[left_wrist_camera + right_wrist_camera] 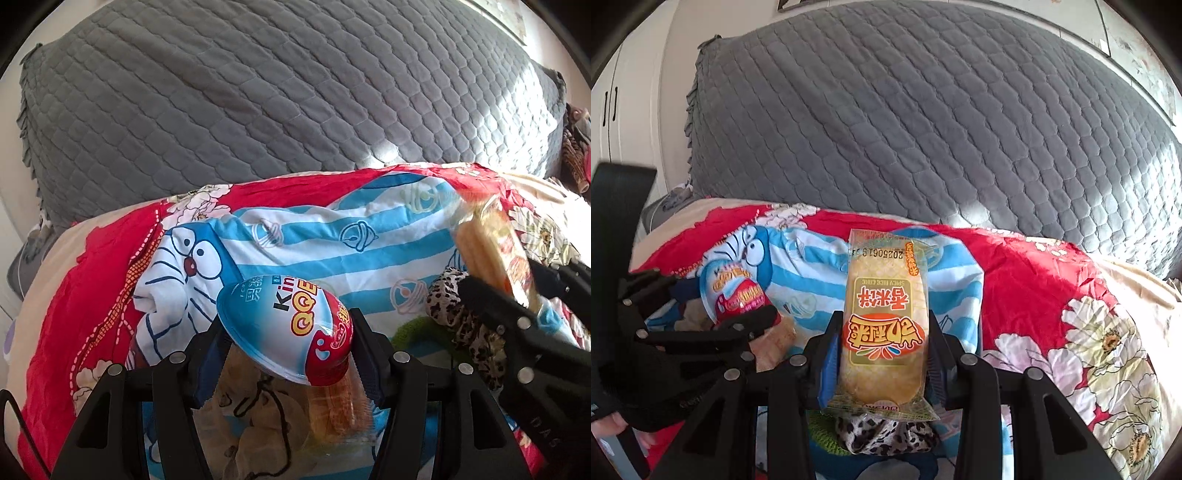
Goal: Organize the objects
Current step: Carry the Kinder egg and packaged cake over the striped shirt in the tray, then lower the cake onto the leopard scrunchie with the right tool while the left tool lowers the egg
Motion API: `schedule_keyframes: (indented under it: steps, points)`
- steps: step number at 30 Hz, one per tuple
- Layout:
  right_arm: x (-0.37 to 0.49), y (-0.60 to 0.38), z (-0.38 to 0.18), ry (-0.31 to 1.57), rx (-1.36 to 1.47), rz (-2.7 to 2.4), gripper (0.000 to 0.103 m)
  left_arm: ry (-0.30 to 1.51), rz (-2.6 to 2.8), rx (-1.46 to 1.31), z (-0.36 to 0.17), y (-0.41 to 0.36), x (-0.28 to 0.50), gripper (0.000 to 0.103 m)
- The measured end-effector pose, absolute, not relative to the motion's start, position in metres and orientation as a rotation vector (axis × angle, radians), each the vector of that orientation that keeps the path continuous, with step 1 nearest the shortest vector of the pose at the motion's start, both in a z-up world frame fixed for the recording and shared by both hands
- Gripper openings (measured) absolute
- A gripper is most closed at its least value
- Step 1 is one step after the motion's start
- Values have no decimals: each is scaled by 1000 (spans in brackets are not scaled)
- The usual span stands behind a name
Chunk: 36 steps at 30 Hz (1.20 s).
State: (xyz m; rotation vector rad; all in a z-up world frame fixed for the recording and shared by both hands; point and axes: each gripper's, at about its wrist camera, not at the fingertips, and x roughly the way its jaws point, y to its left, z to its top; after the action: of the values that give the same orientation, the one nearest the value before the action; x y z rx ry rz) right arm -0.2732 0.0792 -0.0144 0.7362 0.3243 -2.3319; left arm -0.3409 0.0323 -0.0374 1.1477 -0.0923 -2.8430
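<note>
My left tool (288,354) grips the egg-shaped chocolate pack (288,325), blue and red, between its pads above the striped cartoon quilt (314,236). My right tool (882,365) clamps the yellow rice cracker packet (884,321), standing upright, over the leopard-print cloth (882,432).

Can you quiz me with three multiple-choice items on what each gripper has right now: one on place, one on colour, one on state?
1. Where is the leopard-print cloth?
A. below the rice cake packet
B. on the grey quilted cushion
C. in the left gripper

2. What colours is the egg-shaped Kinder pack?
A. green and black
B. blue, white and red
C. plain yellow

3. What is the right gripper doing?
A. hanging open
B. shut with nothing in it
C. shut on the rice cake packet

Answers: 1 A, it shows under the packet's lower edge. 2 B, its foil shows these. 3 C, both pads press the packet's sides.
</note>
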Motion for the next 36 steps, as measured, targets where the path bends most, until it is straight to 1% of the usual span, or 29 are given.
schedule_keyframes:
  steps: [18,36]
  points:
    - [-289,73,-45,356,833,-2316,41,-129,-2820,1142,-42,36,-361,63]
    - [-293,75,-49,323,883,-2293,41,-135,-2789,1162,-45,37,-373,63]
